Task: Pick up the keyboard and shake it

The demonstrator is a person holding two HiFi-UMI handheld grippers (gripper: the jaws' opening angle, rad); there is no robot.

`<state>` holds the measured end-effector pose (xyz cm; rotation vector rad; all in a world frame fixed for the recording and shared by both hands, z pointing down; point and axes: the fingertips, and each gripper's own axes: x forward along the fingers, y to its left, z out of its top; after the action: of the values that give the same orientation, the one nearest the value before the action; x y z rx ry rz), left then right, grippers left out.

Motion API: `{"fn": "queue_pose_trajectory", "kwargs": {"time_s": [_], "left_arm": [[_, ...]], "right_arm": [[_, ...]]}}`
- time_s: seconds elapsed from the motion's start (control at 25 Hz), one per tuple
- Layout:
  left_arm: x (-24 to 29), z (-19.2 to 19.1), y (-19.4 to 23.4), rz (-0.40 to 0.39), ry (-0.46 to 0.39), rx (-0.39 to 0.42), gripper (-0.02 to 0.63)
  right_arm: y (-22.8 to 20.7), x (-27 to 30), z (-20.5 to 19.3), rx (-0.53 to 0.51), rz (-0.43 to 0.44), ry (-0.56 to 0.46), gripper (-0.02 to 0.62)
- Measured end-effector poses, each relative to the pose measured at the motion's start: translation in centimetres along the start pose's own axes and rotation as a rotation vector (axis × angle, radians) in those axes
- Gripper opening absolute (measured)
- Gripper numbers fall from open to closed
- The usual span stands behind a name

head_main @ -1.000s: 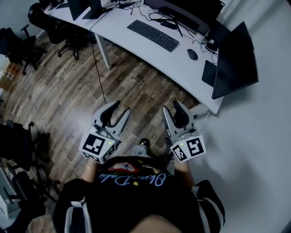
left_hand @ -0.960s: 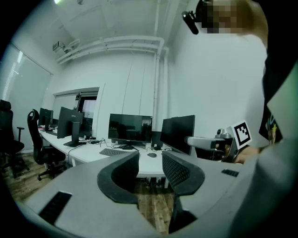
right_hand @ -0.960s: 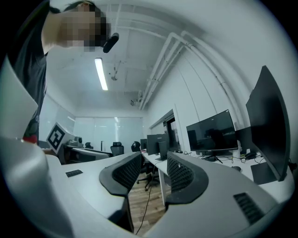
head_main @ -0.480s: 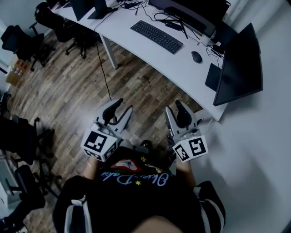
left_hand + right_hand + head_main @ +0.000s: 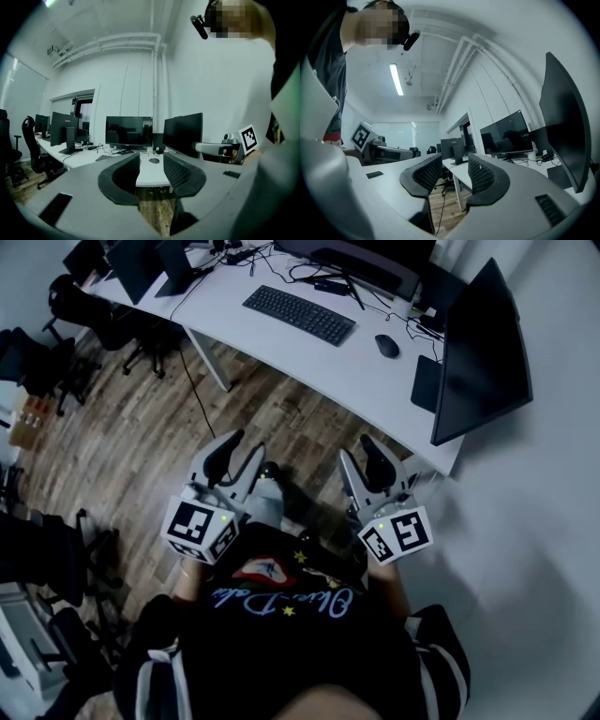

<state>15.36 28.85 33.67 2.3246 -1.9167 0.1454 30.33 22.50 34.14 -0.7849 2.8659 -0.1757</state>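
A black keyboard (image 5: 298, 315) lies on the white desk (image 5: 375, 381) far ahead of me, with a black mouse (image 5: 386, 346) to its right. Both grippers are held low over the wooden floor, well short of the desk. My left gripper (image 5: 246, 448) is open with nothing between its jaws. My right gripper (image 5: 357, 451) is open and empty too. In the left gripper view the open left gripper (image 5: 151, 164) points at the desk, where the keyboard (image 5: 103, 157) and mouse (image 5: 153, 161) show small. The right gripper (image 5: 454, 176) looks along the desk's edge.
Monitors stand on the desk, one large dark screen (image 5: 478, 352) at its right end, with cables (image 5: 309, 273) behind the keyboard. Office chairs (image 5: 56, 343) stand at the left. A white desk leg (image 5: 208, 357) reaches the floor. A pale wall (image 5: 544, 521) is at the right.
Both grippers stay open at the same height. A foot has stepped forward between them, and the desk has shifted slightly left in view.
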Motion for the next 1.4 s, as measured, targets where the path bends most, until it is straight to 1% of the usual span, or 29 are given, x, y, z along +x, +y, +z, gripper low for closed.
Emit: {"fn": "queue_pose_trajectory", "kwargs": {"time_s": [0.24, 0.52, 0.64, 0.84, 0.96, 1.08, 1.16, 1.24, 1.4], "left_arm": [[3.5, -0.1, 2.5, -0.024, -0.008, -0.028, 0.135], [9.8, -0.2, 8.1, -0.081, -0.017, -0.046, 0.135], [13.0, 0.0, 11.1, -0.121, -0.015, -0.047, 0.135], [18.5, 0.6, 16.4, -0.181, 0.017, -0.064, 0.135], [21.2, 0.7, 19.9, -0.197, 0.002, -0.085, 0.135], [23.9, 0.7, 23.5, -0.207, 0.005, -0.090, 0.135], [25.5, 0.5, 25.8, -0.206, 0.022, -0.096, 0.135], [26.9, 0.1, 27.8, -0.206, 0.055, -0.118, 0.135], [29.4, -0.7, 31.5, -0.209, 0.075, -0.134, 0.135]], "right_arm": [[-2.3, 2.4, 0.1, -0.022, -0.026, -0.001, 0.141], [-5.8, 7.6, -0.9, -0.028, -0.117, 0.007, 0.141], [-7.6, 10.9, -1.3, -0.045, -0.157, 0.031, 0.143], [-10.6, 16.9, -1.5, -0.048, -0.230, 0.073, 0.143], [-11.9, 20.3, -2.1, -0.058, -0.255, 0.113, 0.144], [-13.5, 23.4, -2.4, -0.069, -0.286, 0.146, 0.144], [-14.6, 25.3, -2.6, -0.068, -0.308, 0.157, 0.144], [-15.4, 27.1, -2.8, -0.064, -0.326, 0.164, 0.144], [-17.0, 30.3, -3.2, -0.064, -0.358, 0.176, 0.146]]}}
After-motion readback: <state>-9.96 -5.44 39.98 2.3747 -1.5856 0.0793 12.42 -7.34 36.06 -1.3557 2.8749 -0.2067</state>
